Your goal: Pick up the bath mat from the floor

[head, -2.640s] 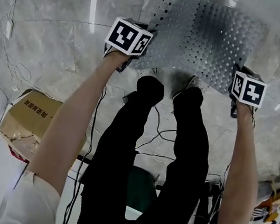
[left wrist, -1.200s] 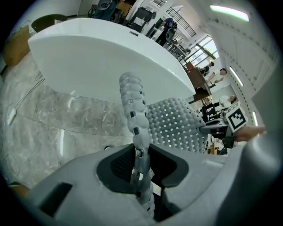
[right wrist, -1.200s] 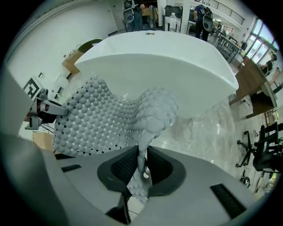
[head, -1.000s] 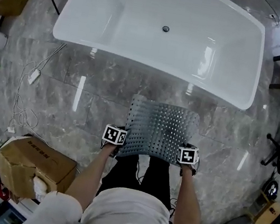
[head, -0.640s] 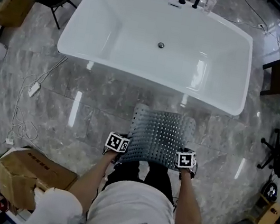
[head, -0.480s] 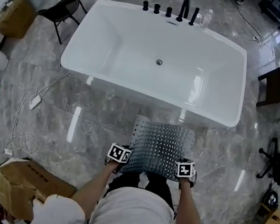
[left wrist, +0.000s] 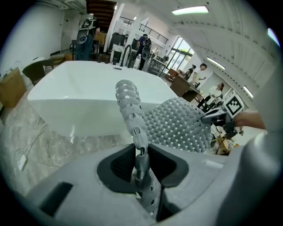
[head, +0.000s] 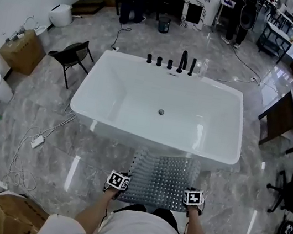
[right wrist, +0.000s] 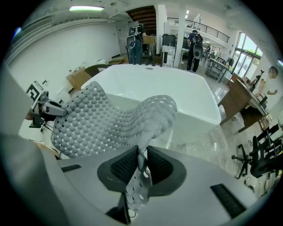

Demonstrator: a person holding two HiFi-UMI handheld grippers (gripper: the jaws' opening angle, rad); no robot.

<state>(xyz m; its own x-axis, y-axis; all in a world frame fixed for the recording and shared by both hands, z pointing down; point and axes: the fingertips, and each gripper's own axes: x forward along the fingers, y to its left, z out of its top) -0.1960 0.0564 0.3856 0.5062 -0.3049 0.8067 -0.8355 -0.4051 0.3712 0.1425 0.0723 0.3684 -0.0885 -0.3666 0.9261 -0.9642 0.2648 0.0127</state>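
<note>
Before the tub [head: 159, 110]: mat [head: 162, 179] is held up, sagging in the middle.
Left gripper [left wrist: 140, 155]: jaws narrow, clamped on mat's left edge.
Right gripper [right wrist: 141, 160]: jaws narrow, clamped on right edge.

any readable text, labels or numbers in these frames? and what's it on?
No legible text in any view.
Marker cubes: black-and-white square patterns only, no characters.
Cardboard box at lower left: any print is too small to read.
Cardboard box by the wall: nothing legible.
Bath mat and bathtub: unmarked.
</note>
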